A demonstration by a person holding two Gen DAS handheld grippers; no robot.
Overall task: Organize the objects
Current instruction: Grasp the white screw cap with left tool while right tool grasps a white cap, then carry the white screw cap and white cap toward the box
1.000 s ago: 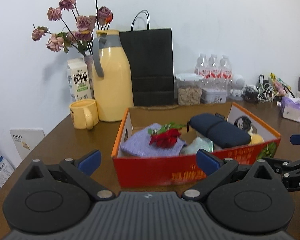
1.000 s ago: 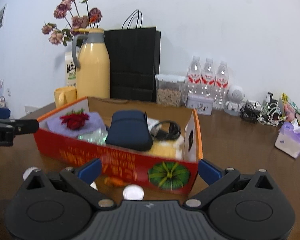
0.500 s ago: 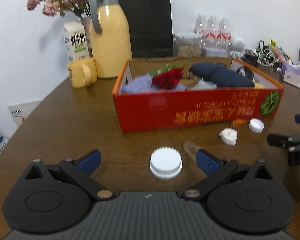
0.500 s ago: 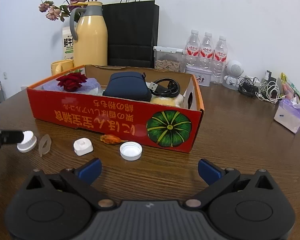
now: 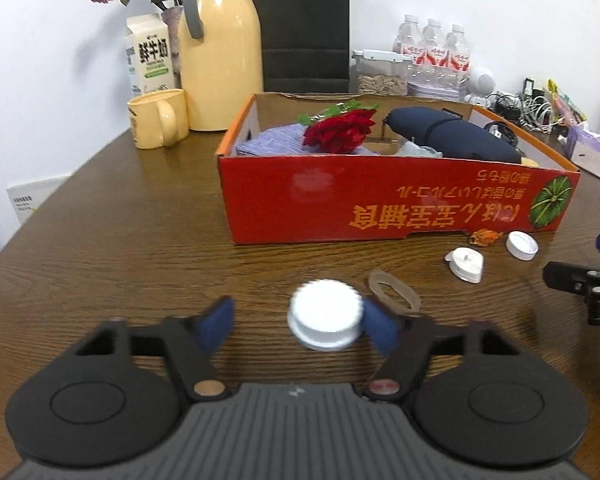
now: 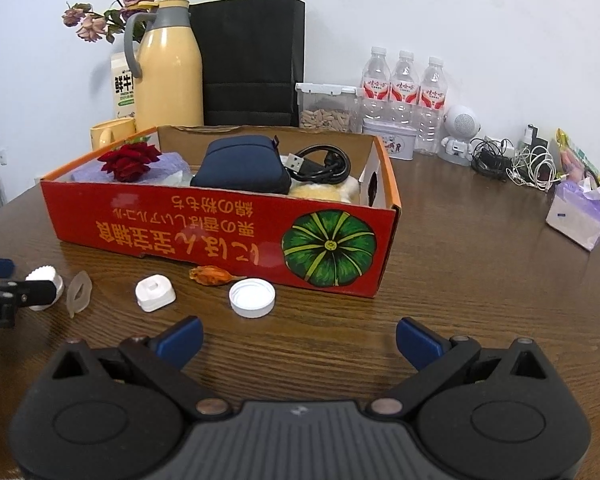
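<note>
A red cardboard box (image 5: 380, 200) (image 6: 180, 220) on the brown table holds a red rose (image 5: 338, 130), a purple cloth, a navy pouch (image 6: 244, 166) and a black cable. In front of it lie a ridged white cap (image 5: 325, 314) (image 6: 46, 278), a clear ring (image 5: 394, 288), a white heart-shaped piece (image 5: 465, 264) (image 6: 155, 292), an orange dried bit (image 6: 212, 275) and a flat white cap (image 6: 252, 299). My left gripper (image 5: 300, 322) is open, its jaws around the ridged cap, the right pad touching it. My right gripper (image 6: 298, 342) is open and empty, near the flat cap.
A yellow mug (image 5: 158, 124), yellow thermos (image 5: 220, 48), milk carton, dried flowers and black bag (image 6: 252, 60) stand behind the box. Water bottles (image 6: 404, 96), a seed container, a small white robot, cables and a tissue pack (image 6: 578, 216) sit at right.
Both grippers dropped and pulled back from the box, bringing the small items on the table into view. My left jaws have narrowed around the ridged white cap.
</note>
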